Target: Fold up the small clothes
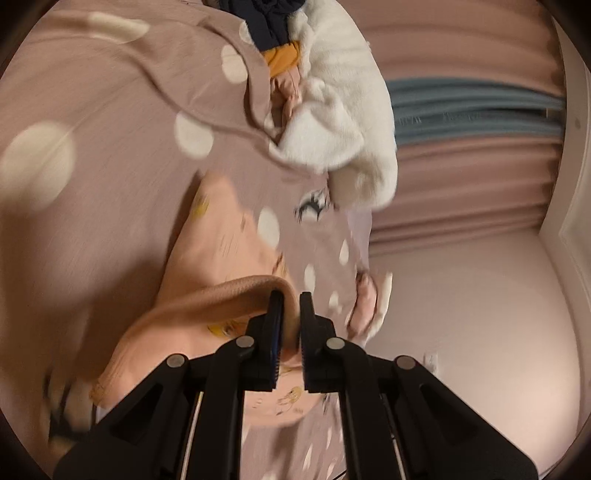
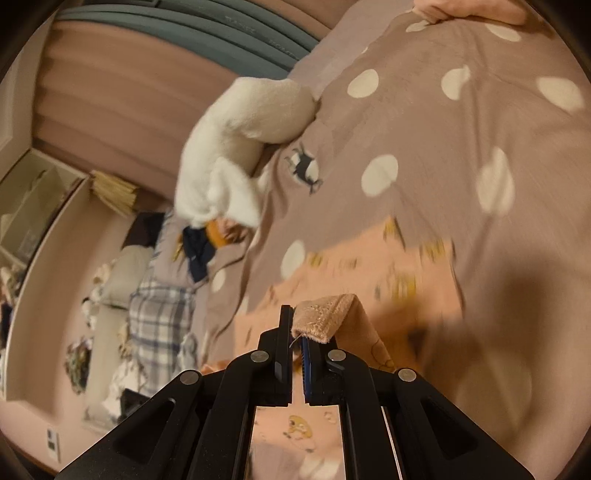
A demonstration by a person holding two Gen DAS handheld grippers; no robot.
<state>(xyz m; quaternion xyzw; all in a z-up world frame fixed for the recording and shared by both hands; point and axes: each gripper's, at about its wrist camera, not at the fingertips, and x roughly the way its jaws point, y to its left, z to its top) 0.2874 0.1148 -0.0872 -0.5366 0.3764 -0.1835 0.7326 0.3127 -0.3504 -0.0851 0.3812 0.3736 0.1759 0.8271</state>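
Note:
A small peach garment with yellow cartoon prints is lifted off the dotted mauve bed cover. My left gripper is shut on its ribbed hem, which bulges between the black fingers. In the right wrist view the same peach garment hangs blurred over the cover, and my right gripper is shut on another ribbed edge that sticks up past the fingertips. The part of the cloth under both grippers is hidden.
A heap of clothes lies on the bed: a fluffy white piece, a navy piece and an orange one. The bed's edge drops to a pale floor. A plaid cloth and clutter lie by the wall.

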